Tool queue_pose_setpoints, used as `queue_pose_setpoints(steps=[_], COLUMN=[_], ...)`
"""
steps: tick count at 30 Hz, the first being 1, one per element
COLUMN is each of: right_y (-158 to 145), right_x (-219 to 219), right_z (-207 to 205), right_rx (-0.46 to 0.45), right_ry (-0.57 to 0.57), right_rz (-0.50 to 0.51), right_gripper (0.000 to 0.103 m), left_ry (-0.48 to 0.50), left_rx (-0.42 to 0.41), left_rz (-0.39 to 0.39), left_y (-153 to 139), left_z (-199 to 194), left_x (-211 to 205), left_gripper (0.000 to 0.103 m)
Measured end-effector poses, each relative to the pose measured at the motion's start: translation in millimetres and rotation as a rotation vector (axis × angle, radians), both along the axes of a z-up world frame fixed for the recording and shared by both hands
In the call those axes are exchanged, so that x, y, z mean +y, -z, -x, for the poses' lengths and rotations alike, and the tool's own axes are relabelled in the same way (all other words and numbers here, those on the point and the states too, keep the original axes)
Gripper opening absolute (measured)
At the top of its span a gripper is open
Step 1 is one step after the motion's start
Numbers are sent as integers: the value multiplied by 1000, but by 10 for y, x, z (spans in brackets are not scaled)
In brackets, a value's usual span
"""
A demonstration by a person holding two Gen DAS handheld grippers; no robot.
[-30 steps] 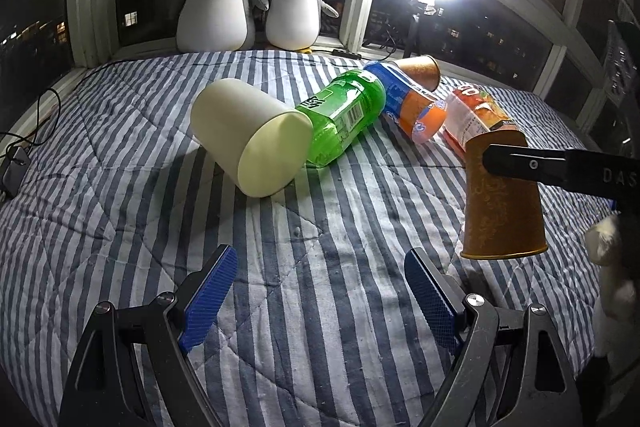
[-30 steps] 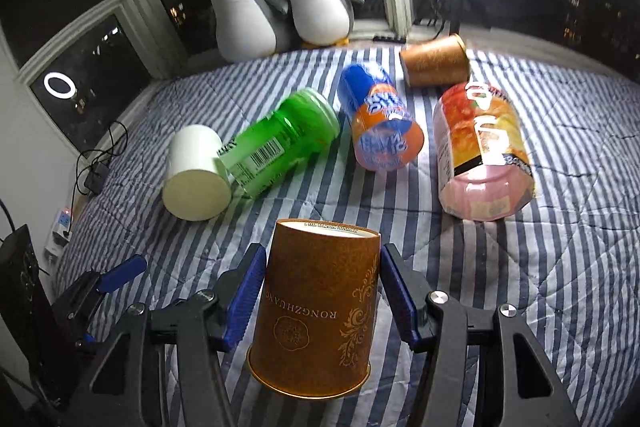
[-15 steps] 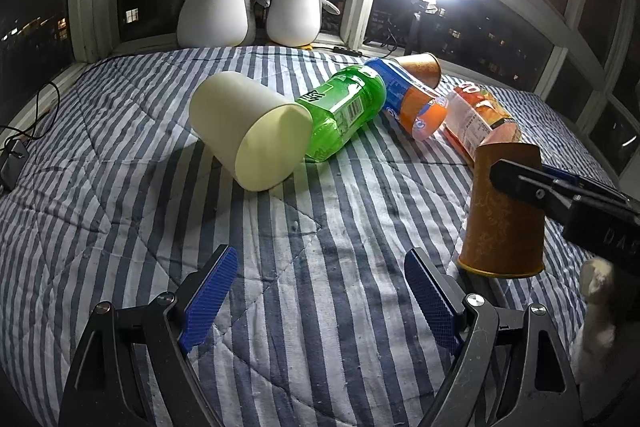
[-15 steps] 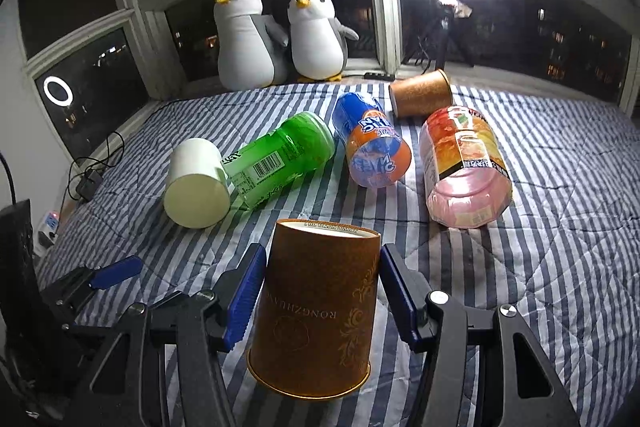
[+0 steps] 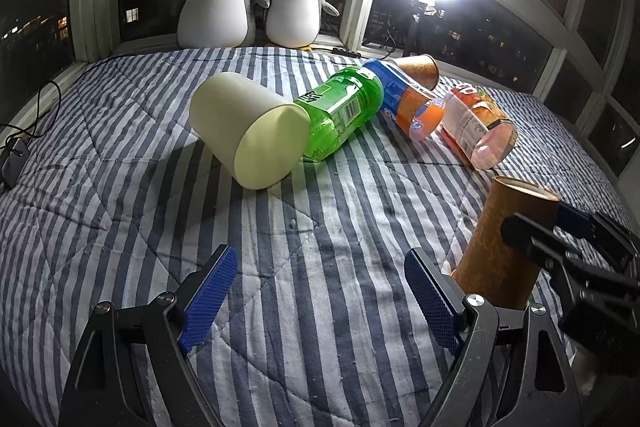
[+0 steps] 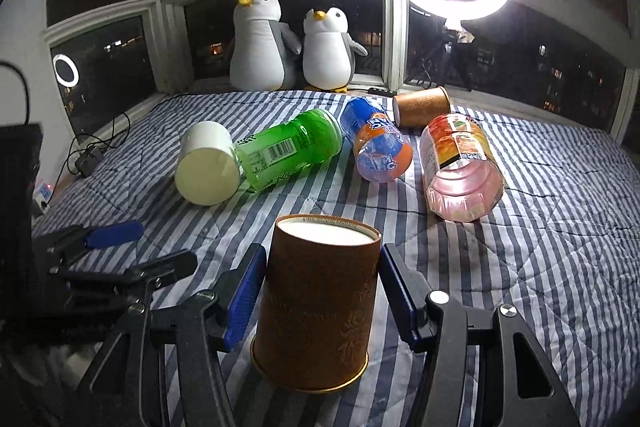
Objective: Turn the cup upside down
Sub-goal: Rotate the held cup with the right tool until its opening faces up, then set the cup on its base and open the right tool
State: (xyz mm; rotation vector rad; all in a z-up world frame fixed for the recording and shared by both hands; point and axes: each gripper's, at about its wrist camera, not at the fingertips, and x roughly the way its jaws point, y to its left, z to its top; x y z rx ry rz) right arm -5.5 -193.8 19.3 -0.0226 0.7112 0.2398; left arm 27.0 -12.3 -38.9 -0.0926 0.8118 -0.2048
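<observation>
**Cup lowered to the quilt, mouth down**

Lowered since a second ago, the cup now rests rim-down on the quilt between the right claw's pads, which seem just loosened. Open fully and withdraw straight (a nudge could topple it). Left claw gapes wide, empty, nearby; bottles lie beyond.

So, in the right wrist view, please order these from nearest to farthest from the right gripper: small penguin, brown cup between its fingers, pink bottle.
1. Brown cup, between the right gripper fingers.
2. Pink bottle, ahead, right.
3. Small penguin, windowsill.
</observation>
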Motion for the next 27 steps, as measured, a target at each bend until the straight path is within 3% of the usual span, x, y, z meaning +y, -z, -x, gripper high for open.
queue_pose_setpoints(steps=[27], right_y=[19], right_x=[-145], right_z=[419], right_rx=[-16], right_ry=[16], right_rz=[-124], right_gripper=[57], left_ry=[-9], left_rx=[-95], left_rz=[-46], left_y=[-204], left_z=[348], left_x=[-58], left_gripper=[88])
